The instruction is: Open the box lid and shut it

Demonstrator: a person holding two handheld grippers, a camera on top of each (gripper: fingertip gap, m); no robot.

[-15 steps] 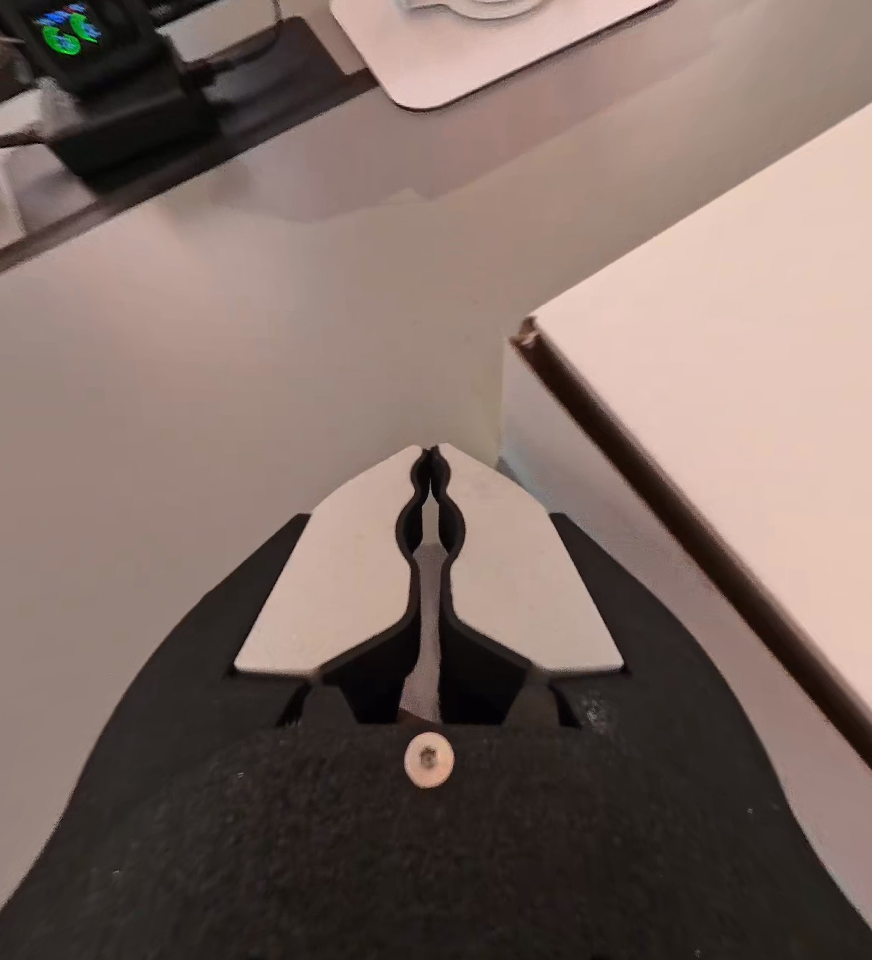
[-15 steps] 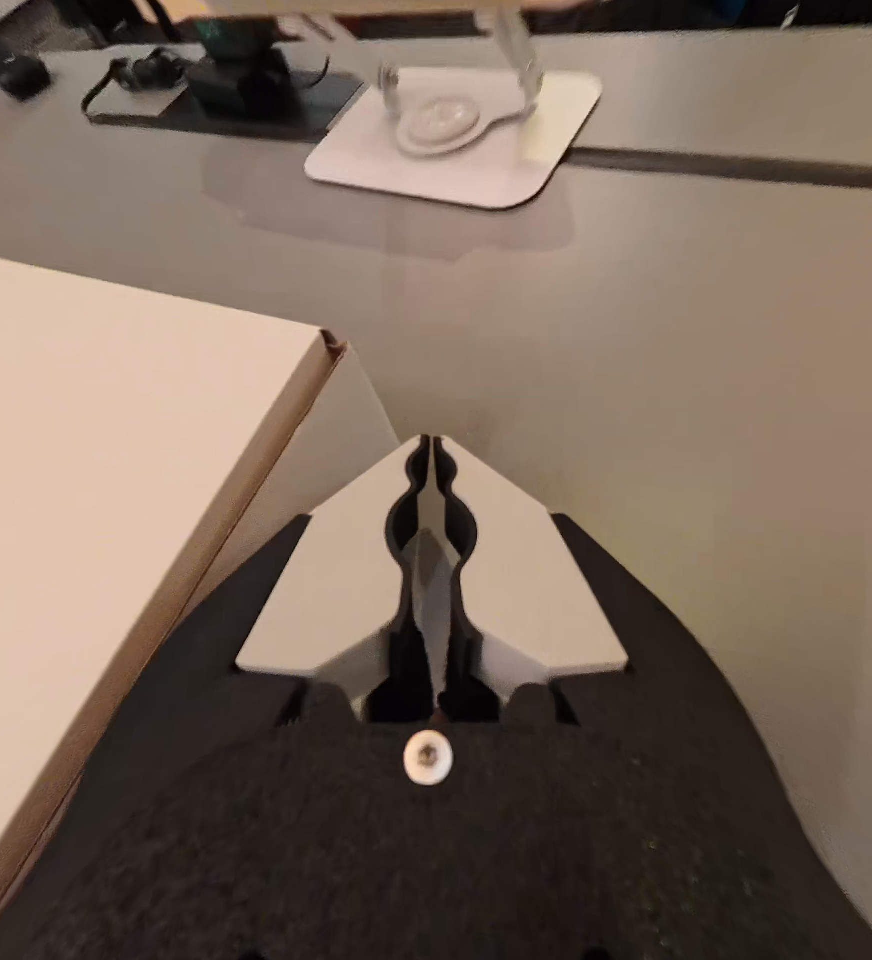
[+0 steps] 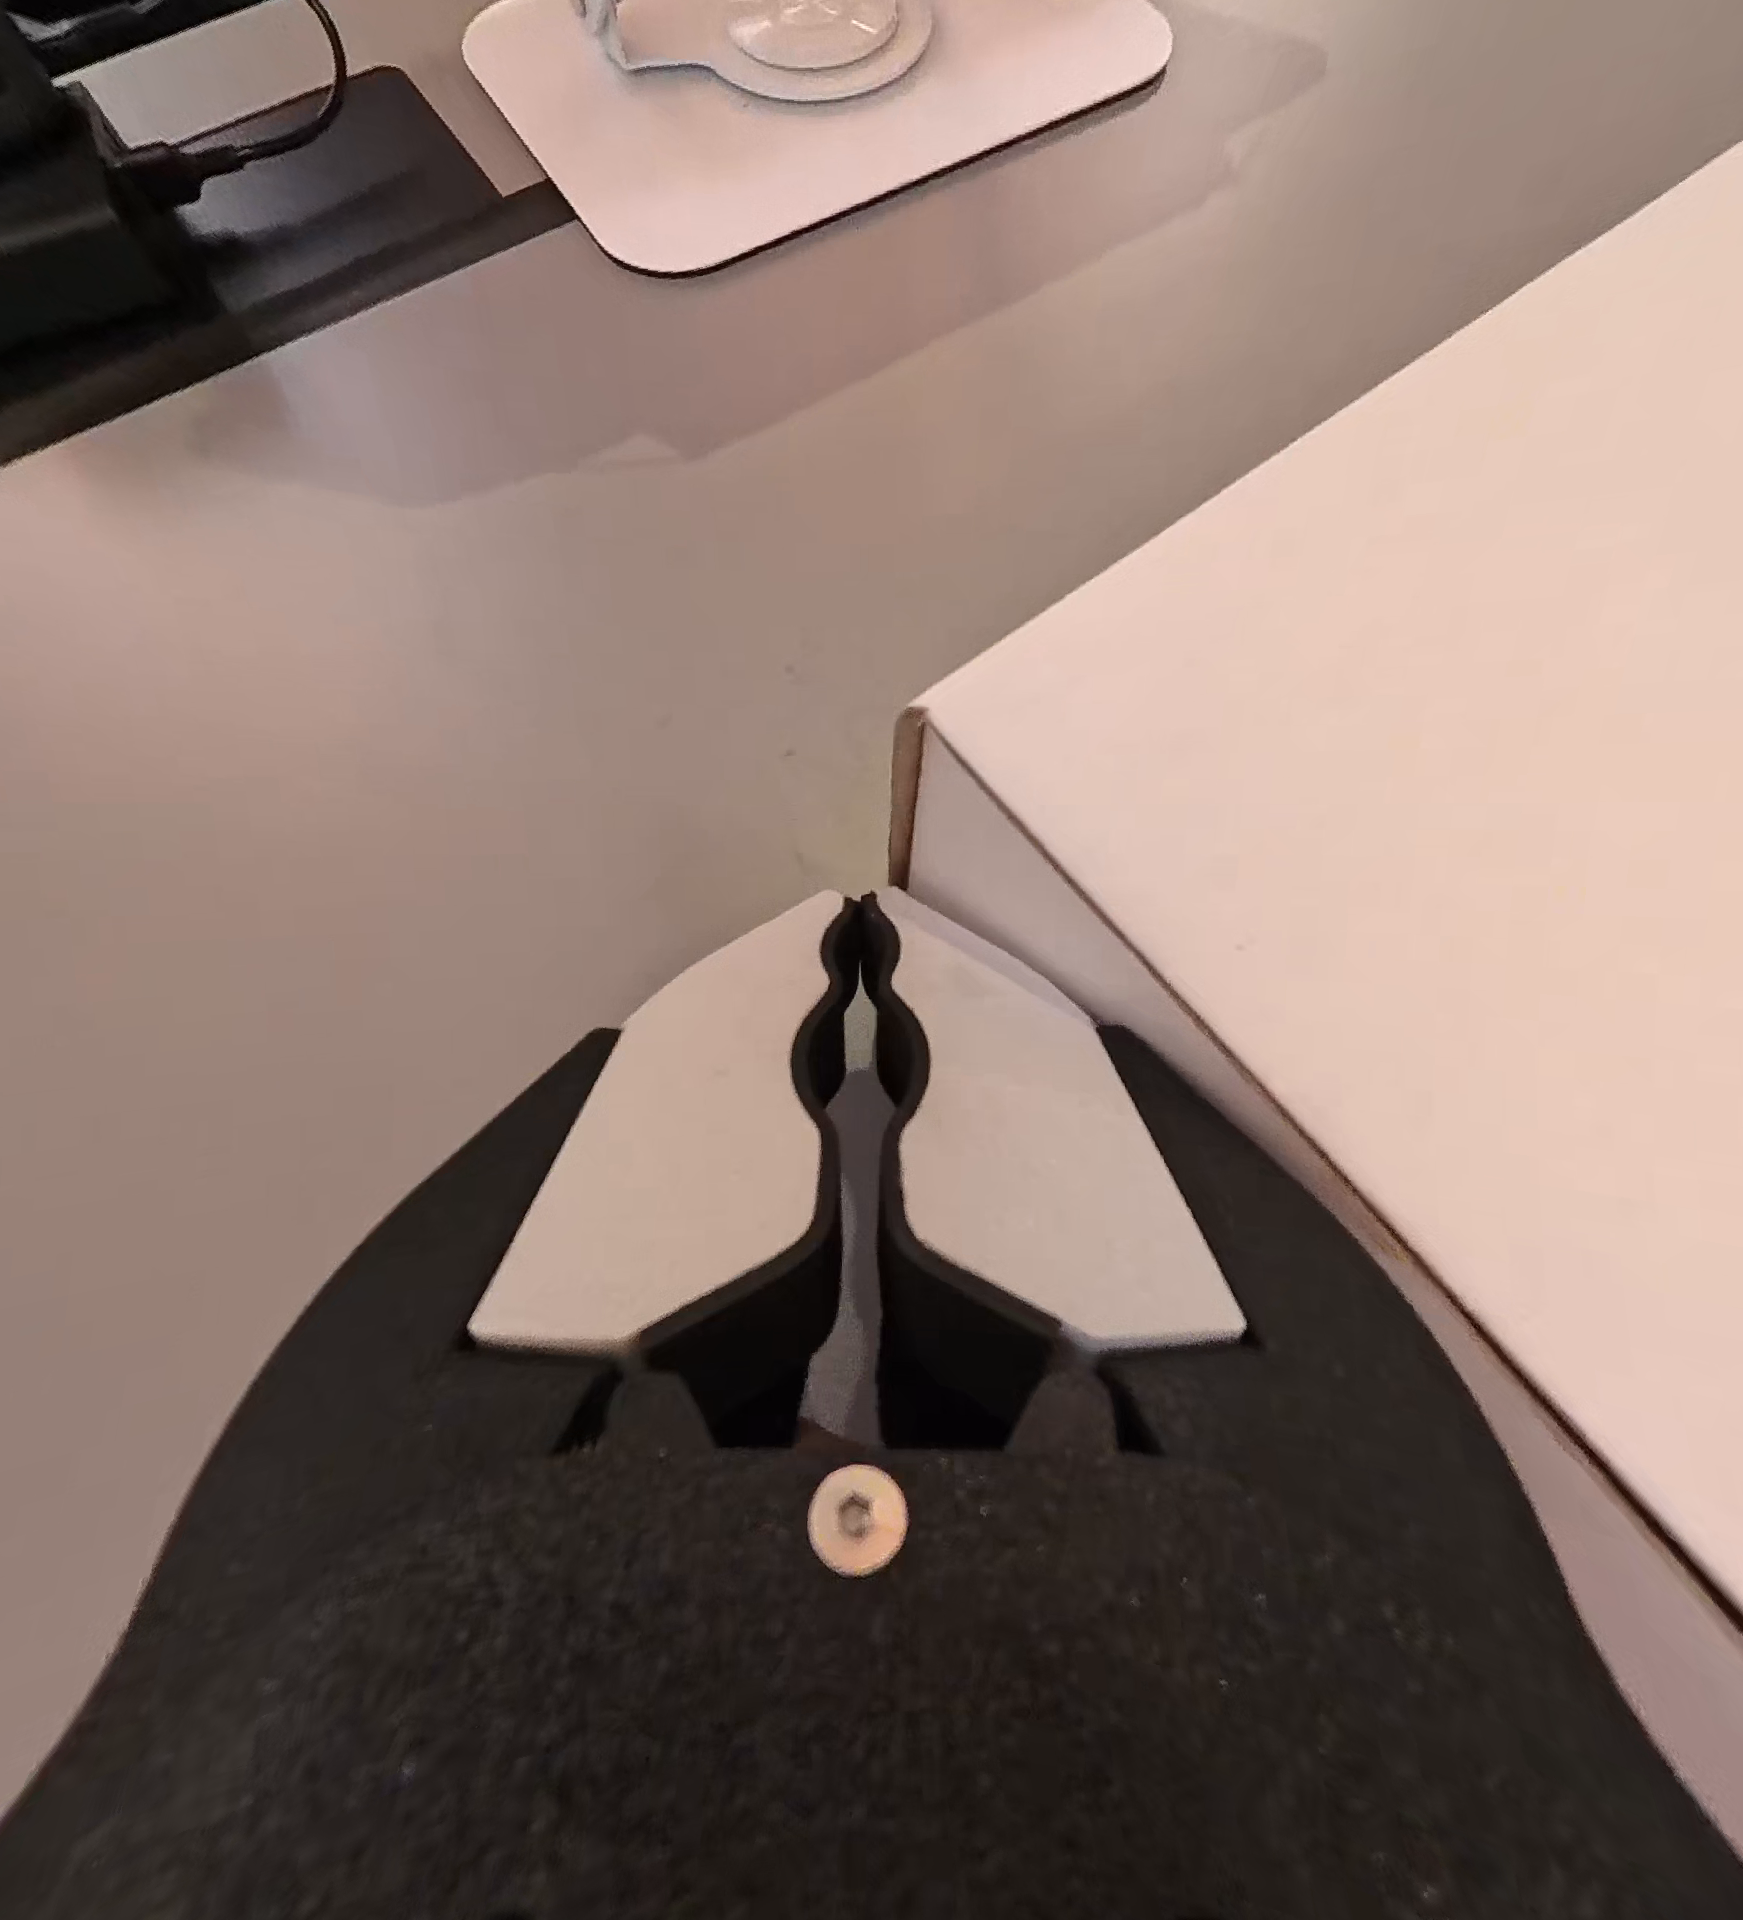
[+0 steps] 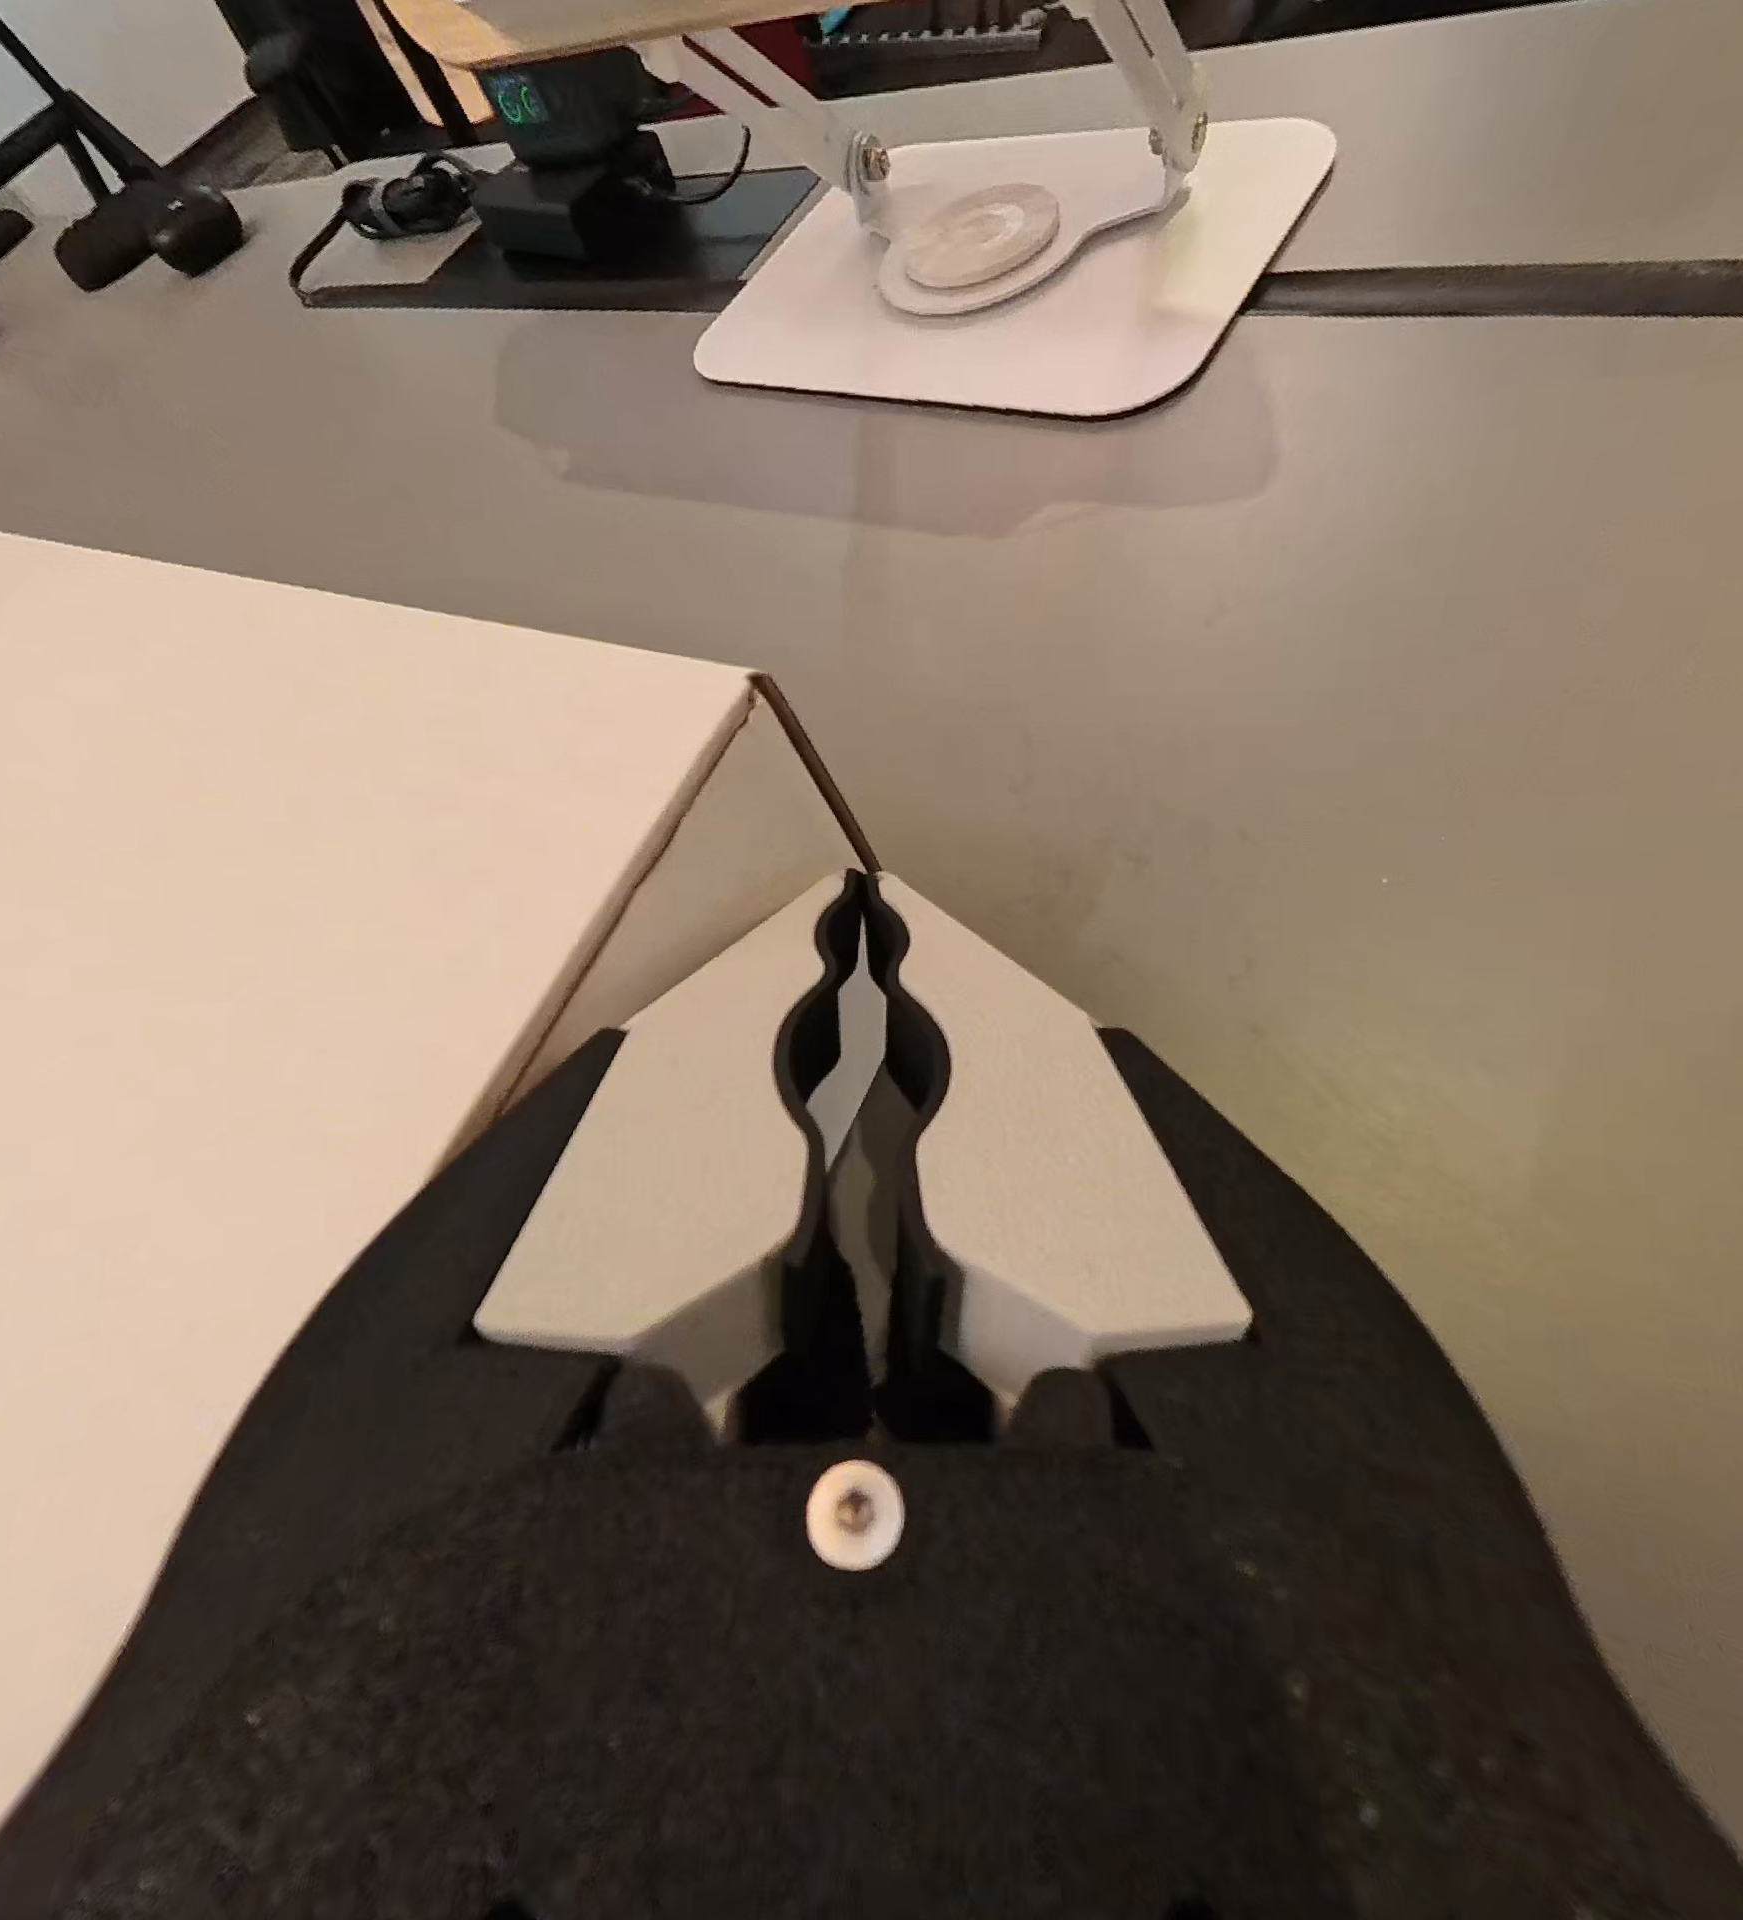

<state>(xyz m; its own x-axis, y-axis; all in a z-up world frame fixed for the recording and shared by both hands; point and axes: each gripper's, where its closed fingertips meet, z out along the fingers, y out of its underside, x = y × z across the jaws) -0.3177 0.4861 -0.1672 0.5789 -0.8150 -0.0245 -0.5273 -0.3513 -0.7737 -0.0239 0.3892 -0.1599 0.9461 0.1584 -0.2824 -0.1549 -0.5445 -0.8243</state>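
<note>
The right wrist view alone shows the white stand (image 4: 1012,301) whole, with its slanted arms rising from a round hinge plate, a small dark device with a lit screen (image 4: 576,156) far ahead to the left, and black foam-covered handles (image 4: 140,234) beyond that; the left wrist view cuts the stand (image 3: 825,145) off at its base plate and shows only a dark block with a cable (image 3: 46,218) far ahead on its left. The left gripper (image 3: 862,902) has its jaws pressed together with nothing between them, its tip just beside the near corner of the white box (image 3: 1418,831), which fills the space to its right. The right gripper (image 4: 862,878) is likewise closed and empty, the box (image 4: 254,883) lying to its left, a thin dark edge of the flap running up from its tip. The lid lies flat and closed. Whether either tip touches the cardboard is hard to tell. The box's far sides run out of both pictures. Everything rests on a smooth grey table (image 4: 1366,779), faintly reflective.
</note>
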